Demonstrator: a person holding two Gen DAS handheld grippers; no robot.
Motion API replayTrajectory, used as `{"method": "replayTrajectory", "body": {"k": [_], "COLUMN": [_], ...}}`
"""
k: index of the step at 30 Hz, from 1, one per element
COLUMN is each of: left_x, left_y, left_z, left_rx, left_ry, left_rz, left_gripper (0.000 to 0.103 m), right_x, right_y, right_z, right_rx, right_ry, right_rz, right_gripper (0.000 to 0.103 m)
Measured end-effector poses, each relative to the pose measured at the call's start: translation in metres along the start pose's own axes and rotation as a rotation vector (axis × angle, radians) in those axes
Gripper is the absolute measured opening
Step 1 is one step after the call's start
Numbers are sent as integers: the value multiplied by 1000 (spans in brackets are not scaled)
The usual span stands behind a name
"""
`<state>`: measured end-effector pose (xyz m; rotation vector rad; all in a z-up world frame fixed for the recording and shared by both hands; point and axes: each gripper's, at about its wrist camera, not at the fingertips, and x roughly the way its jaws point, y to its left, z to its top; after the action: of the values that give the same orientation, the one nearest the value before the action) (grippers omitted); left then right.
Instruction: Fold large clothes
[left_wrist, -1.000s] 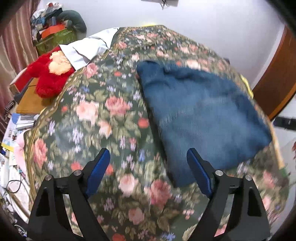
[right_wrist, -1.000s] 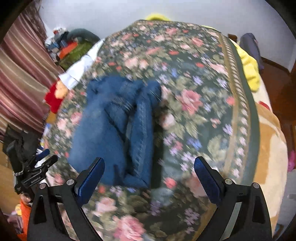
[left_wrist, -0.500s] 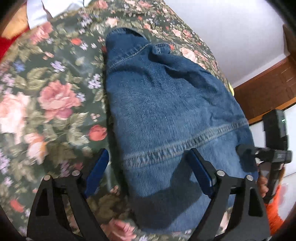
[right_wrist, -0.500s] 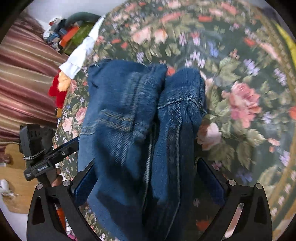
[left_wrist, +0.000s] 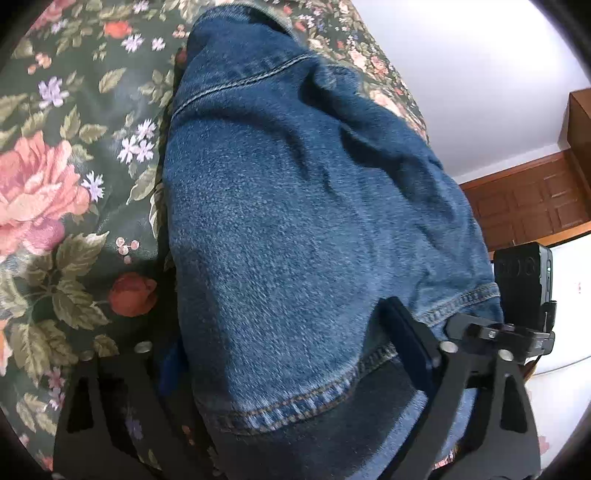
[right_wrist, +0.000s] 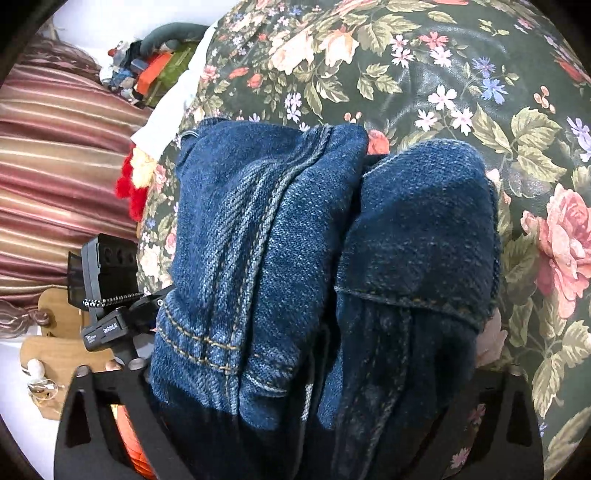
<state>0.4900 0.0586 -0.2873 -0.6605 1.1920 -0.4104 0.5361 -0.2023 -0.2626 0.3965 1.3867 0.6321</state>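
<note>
Both grippers are standing wide, their jaws having just been closing a little, with denim between the fingers of each. The left gripper is straddling the hemmed near end of the folded jeans, its left finger half hidden under the fabric edge; whether the pads are pressing I cannot tell. The right gripper is straddling the same bundle's two rolled folds. The jeans are lying on the floral bedspread, toward its near edge. Compared with a second ago, both grippers are sitting lower and much closer, the denim now filling each view.
</note>
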Motion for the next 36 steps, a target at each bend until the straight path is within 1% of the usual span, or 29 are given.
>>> {"method": "replayTrajectory", "body": {"k": [1, 2, 4, 8, 11, 14, 17, 20, 22, 24, 27, 30, 32, 36], "left_x": [-5, -11, -20, -49, -77, -110, -149, -186, -209, -229, -237, -240, -235, -211], "left_y": [-5, -11, -21, -47, -72, -88, -97, -86, -78, -71, -59, -37, -17, 21], "left_z": [-1, -3, -7, -14, -18, -24, -31, -37, -48, -58, -62, -69, -75, -85], "left_rx": [17, 29, 40, 112, 180, 240, 269, 279, 287, 290, 272, 231, 204, 140], "left_ry": [-9, -23, -39, -82, -137, -188, -238, -284, -314, -339, -344, -329, -309, -248], "left_rz": [6, 14, 29, 77, 109, 132, 142, 143, 148, 172, 209, 240, 260, 292], "left_gripper": [83, 79, 76, 68, 67, 66, 66, 64, 64, 64, 64, 64, 64, 64], "right_x": [-3, -8, -13, -22, -28, -39, -54, -65, -67, -68, -58, -31, -14, 36], "right_y": [2, 7, 15, 30, 52, 73, 98, 125, 138, 150, 169, 182, 182, 170], "right_z": [-1, -4, -8, -20, -28, -37, -45, -51, -53, -56, -58, -62, -66, -68], "right_rx": [-12, -28, -49, -54, -77, -101, -134, -160, -180, -198, -212, -203, -198, -160], "right_ry": [-8, -29, -55, -62, -70, -88, -120, -143, -150, -152, -141, -103, -76, 18], "right_rz": [10, 17, 13, 39, 49, 63, 77, 111, 125, 138, 154, 158, 156, 136], "right_gripper": [79, 72, 66, 55, 52, 50, 50, 50, 50, 50, 50, 50, 50, 50]}}
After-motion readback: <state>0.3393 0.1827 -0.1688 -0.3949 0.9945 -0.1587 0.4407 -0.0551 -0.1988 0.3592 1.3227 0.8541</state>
